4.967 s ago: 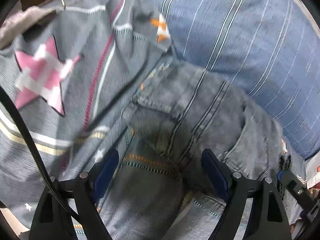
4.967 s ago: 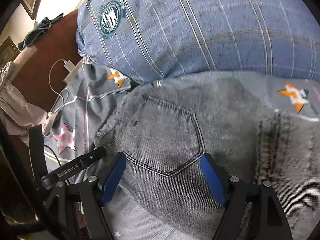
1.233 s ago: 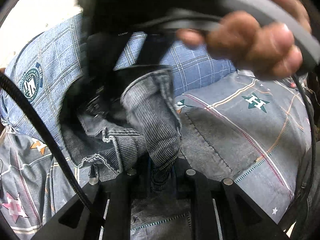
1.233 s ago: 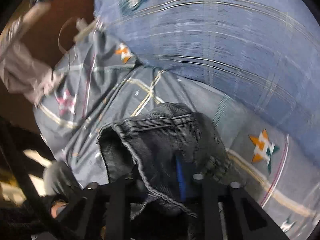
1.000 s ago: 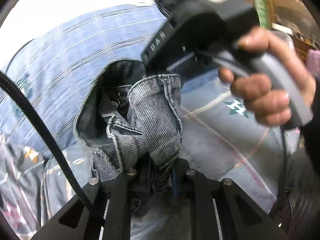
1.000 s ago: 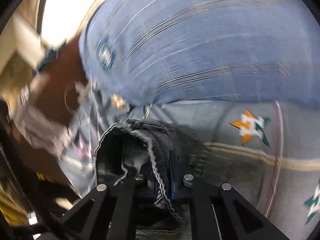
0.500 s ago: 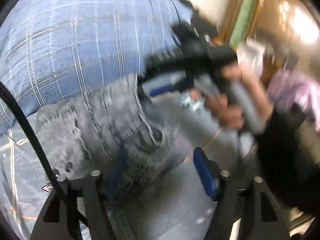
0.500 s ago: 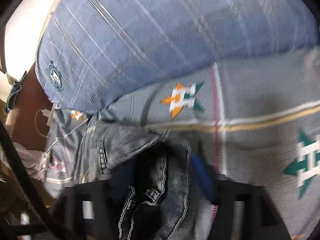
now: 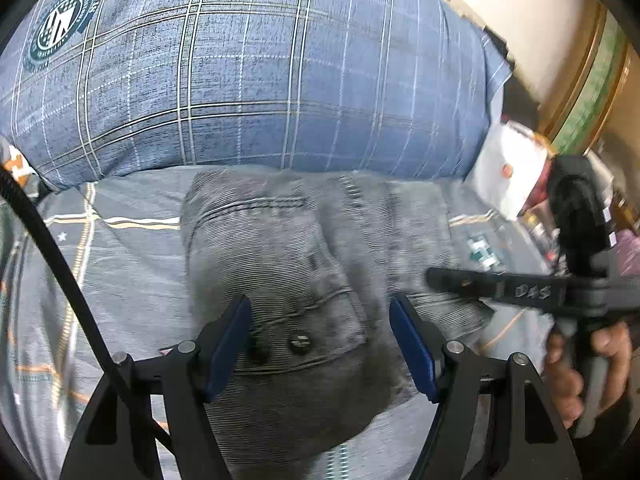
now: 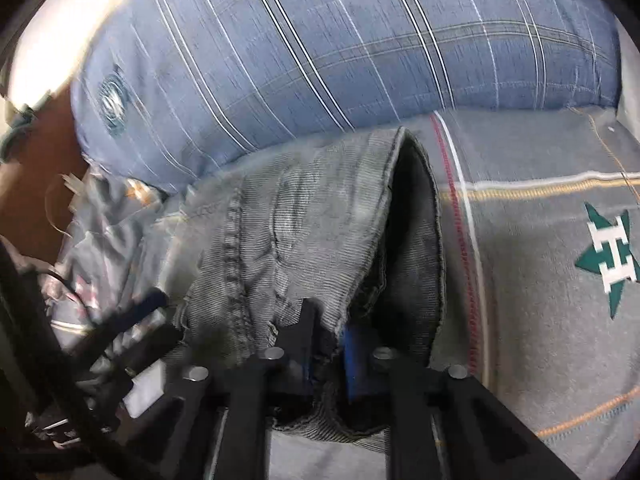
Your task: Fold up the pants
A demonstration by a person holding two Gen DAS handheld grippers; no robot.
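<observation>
Pants (image 9: pixel 304 280) lie bunched against pillow (image 9: pixel 240 80); left claw (image 9: pixel 320 344) spread above, right claw (image 10: pixel 326 344) pinching their hem.

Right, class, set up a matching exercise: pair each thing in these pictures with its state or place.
Things:
1. left gripper
2. right gripper
3. pillow
4. jeans

States:
A. blue plaid, behind the jeans
B. jaws open
C. grey denim, on the bedsheet
D. jaws shut on denim

Pairs: 1-B, 2-D, 3-A, 4-C
</observation>
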